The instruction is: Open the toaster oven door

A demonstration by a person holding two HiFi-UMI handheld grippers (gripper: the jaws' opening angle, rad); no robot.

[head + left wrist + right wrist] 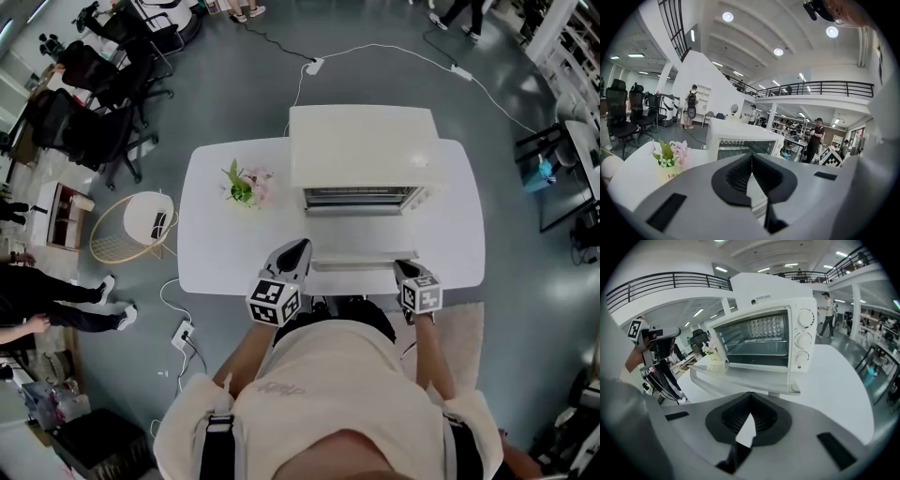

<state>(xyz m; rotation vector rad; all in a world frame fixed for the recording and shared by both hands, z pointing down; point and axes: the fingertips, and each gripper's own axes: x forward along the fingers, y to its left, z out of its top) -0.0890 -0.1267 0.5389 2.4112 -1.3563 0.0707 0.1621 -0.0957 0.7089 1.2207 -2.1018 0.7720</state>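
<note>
Right gripper view shows the toaster oven (pixel 761 341) on the table (pixel 834 380) with its door (pixel 740 375) already dropped flat in front of the open mouth, so the task looks done with no opening left to do. The right gripper (pixel 750 393) sits just in front of the oven's door, its jaws pressed together at the tips and holding nothing. The left gripper (pixel 751 154), in front of the oven's left side, is likewise closed and empty.

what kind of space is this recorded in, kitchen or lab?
Probably an open-plan office or lab hall, not a kitchen: office chairs, a railed mezzanine, and the toaster oven set on a white table.
</note>
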